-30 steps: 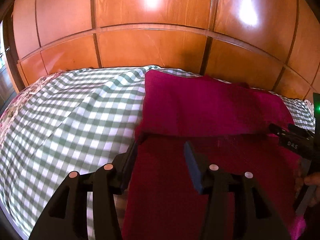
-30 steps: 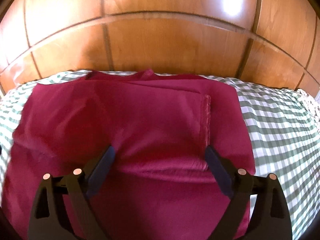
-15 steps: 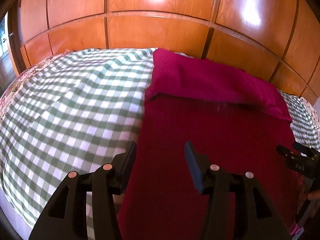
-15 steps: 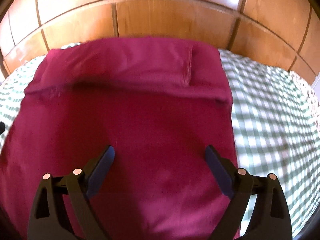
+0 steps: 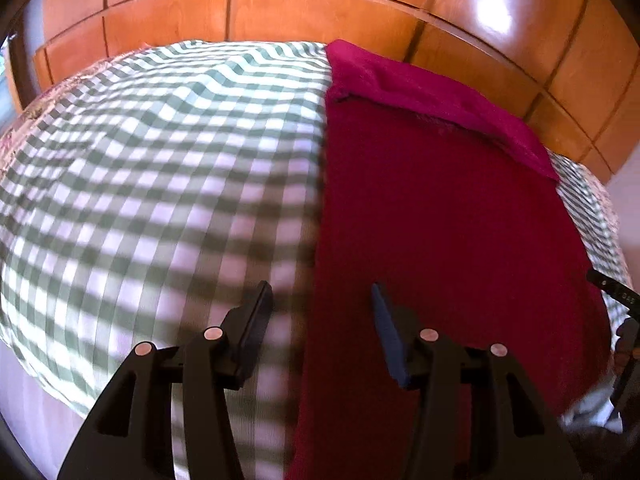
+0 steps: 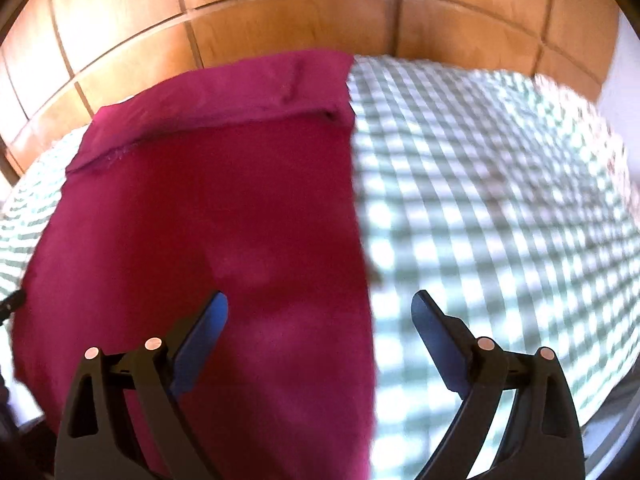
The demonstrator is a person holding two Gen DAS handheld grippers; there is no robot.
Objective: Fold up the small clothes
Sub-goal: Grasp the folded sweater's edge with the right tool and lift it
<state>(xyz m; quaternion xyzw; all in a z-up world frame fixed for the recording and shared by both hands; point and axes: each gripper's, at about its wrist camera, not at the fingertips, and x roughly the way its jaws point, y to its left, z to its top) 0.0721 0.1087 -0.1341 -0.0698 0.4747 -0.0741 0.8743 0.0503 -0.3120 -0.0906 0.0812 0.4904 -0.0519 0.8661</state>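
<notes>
Glossy orange wood panelling [image 5: 328, 12] backs a bed dressed in a green-and-white checked sheet [image 5: 160, 168], soft and faintly rippled. From the left wrist view, the magenta garment [image 5: 440, 232] lies flat on the right part of the sheet, a long rectangle with its far end doubled back toward the panelling into a thicker, brighter band. The cloth looks matte and slightly fuzzy, likely a knit. The left claw [image 5: 320, 320] hangs above the garment's left edge with its fingers spread and nothing between them, one finger over the checks and one over the cloth, probably lined up to take that edge for the next fold. A sliver of the other tool shows at the right border.

From the right wrist view, the same garment [image 6: 208, 220] fills the left half, its right edge running straight down the sheet [image 6: 500, 200]. The right claw [image 6: 320, 340] straddles that edge, fingers wide apart and empty, mirroring its partner so both sides could be lifted together.
</notes>
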